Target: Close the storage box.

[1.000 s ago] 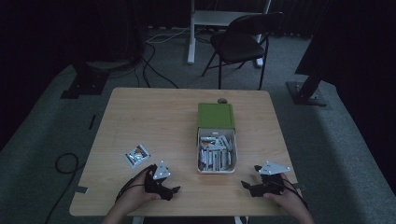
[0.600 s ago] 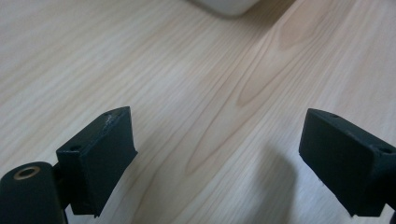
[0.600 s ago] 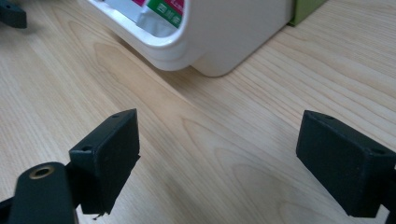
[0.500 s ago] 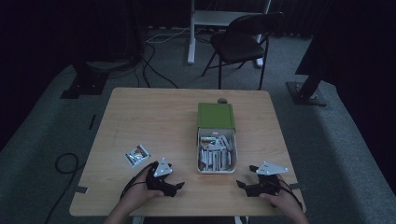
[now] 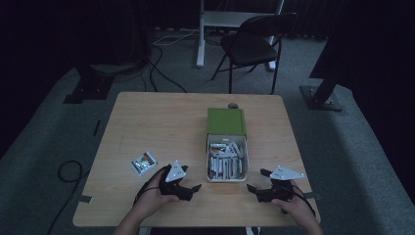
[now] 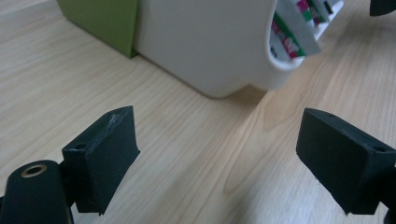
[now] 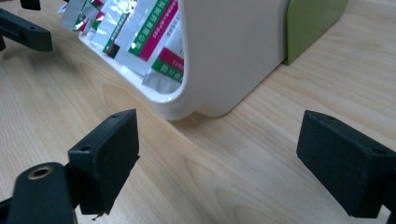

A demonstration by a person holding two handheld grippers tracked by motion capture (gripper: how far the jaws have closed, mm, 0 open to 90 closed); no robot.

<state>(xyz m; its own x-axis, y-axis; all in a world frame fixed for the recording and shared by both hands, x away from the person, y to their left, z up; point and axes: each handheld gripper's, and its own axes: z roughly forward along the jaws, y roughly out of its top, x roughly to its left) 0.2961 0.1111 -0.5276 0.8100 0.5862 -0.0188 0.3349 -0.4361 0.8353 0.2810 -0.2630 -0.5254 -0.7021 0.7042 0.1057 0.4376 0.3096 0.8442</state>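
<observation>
I work at a light wooden table [image 5: 161, 122] that stands on grey carpet [image 5: 49, 142] in a dim room; beyond the far edge a dark folding chair [image 5: 254, 44] sits beside a white post, and black cables [image 5: 156, 63] trail across the floor at the far left. Near the middle of the table, toward the right, lies the white tray [image 5: 227, 177], its rounded walls plain and glossy, packed with small sachets [image 5: 224, 159] printed in green, magenta and white. A green box [image 5: 225, 121] touches the tray's far end. My left gripper [image 5: 192, 190] rests low over the table just left of the tray's near corner, its jaws wide apart with only bare wood between them. My right gripper [image 5: 258, 181] sits near the tray's right near corner, its jaws likewise spread and holding nothing. A single loose packet [image 5: 144, 162] lies on the wood to the left, a little beyond my left hand [image 5: 154, 193].
</observation>
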